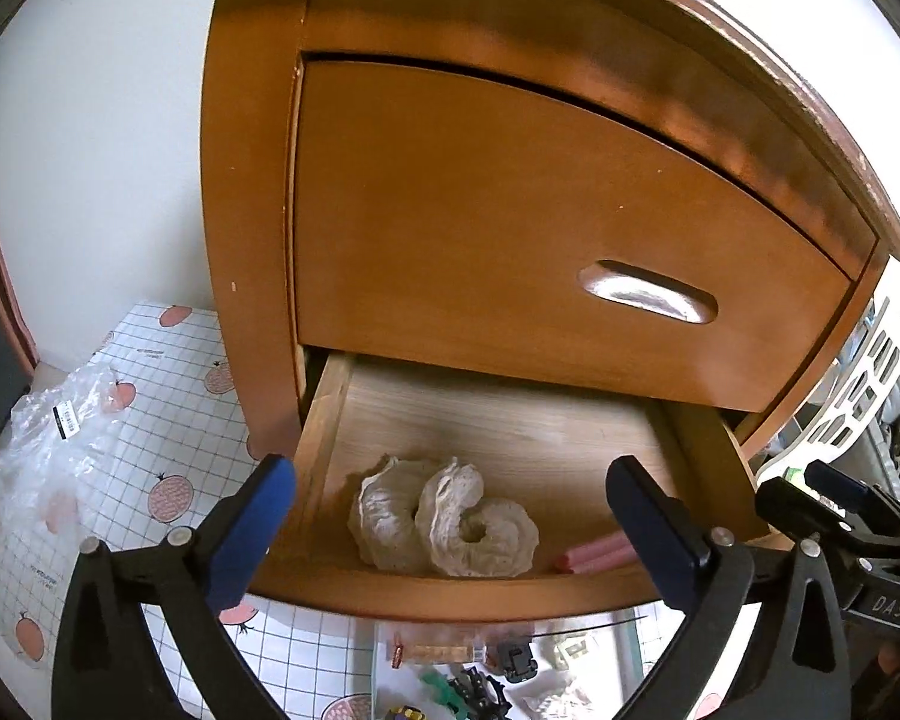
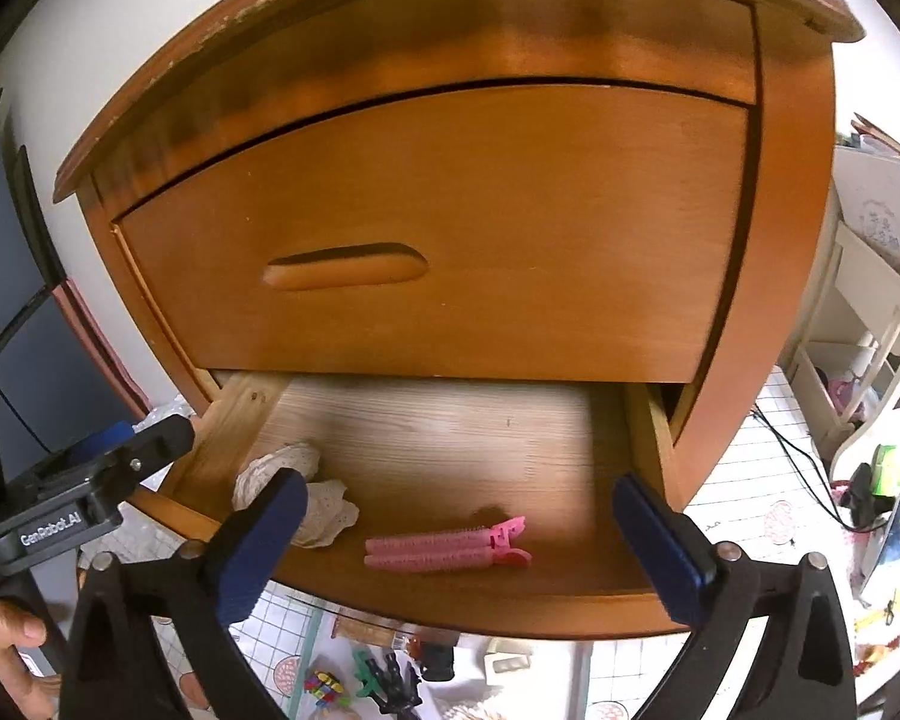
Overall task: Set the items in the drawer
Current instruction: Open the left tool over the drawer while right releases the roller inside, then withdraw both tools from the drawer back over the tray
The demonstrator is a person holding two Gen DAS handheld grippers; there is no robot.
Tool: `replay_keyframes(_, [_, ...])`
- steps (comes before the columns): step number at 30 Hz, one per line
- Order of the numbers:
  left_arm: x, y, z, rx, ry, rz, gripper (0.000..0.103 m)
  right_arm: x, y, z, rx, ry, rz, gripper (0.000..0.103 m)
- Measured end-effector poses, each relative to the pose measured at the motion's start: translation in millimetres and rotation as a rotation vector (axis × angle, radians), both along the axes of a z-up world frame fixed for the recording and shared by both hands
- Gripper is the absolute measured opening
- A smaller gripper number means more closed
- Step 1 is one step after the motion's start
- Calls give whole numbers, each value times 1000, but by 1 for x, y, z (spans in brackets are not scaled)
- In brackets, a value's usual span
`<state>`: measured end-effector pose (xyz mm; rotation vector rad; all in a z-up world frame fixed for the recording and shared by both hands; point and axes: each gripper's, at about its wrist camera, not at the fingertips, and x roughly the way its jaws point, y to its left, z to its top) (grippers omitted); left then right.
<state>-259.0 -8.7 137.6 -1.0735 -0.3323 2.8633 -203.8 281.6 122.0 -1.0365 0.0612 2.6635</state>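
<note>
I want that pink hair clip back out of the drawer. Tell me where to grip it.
Grip the pink hair clip across its long ribbed roller body, coming from above over the drawer front. It lies flat and lengthwise, clear of the white cloth; the hinged end looks awkward.

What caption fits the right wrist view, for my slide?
Open right gripper above pink ridged plastic hair clip lying in open wooden drawer.

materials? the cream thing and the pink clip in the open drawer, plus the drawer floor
Cream thing: looks like crocheted or knitted fabric, matte; ribbed, lacy curled edges. Exact fibre unclear.
Pink clip: likely moulded plastic, slightly glossy; ridged roller bars and a hinged end.
Drawer floor: pale wood or wood-grain laminate, unvarnished look; visible grain, duller than the glossy orange-brown drawer front.
</note>
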Motion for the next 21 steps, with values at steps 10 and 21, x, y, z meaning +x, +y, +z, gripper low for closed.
replay_keyframes(10, [38, 2, 20, 6, 94, -7, 103, 33, -15, 13, 6, 32, -12, 103])
replay_keyframes(21, [114, 8, 54, -33, 222, -44, 103, 92, -53, 30, 57, 102, -4, 103])
